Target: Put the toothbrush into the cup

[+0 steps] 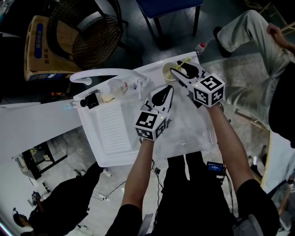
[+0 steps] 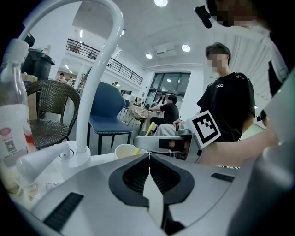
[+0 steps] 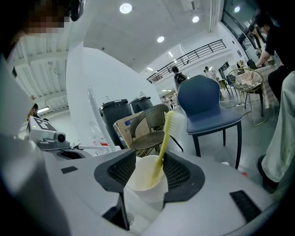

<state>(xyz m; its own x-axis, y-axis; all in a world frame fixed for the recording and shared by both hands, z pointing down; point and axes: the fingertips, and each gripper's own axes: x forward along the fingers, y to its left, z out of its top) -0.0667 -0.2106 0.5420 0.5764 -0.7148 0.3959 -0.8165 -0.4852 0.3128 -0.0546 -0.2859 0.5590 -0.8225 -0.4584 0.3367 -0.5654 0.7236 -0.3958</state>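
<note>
A cream cup [image 1: 168, 70] stands on the back rim of the white sink, and a yellow toothbrush [image 1: 184, 62] stands inside it with its bristle head up. My right gripper [image 1: 179, 70] reaches to the cup with its jaws open on either side. In the right gripper view the cup [image 3: 145, 183] sits between the two dark pads and the toothbrush [image 3: 164, 133] leans out of it, free of the pads. My left gripper [image 1: 171, 87] hovers just in front of the cup, shut and empty. Its tips [image 2: 149, 155] meet in the left gripper view.
A white curved faucet [image 1: 108, 73] and a bottle [image 1: 103, 93] lying on its side are at the sink's back left. The sink basin [image 1: 113, 133] lies below my hands. Behind stand a wicker chair [image 1: 94, 32], a blue chair [image 1: 168, 7] and a cardboard box [image 1: 39, 46]. A seated person [image 1: 258, 37] is at right.
</note>
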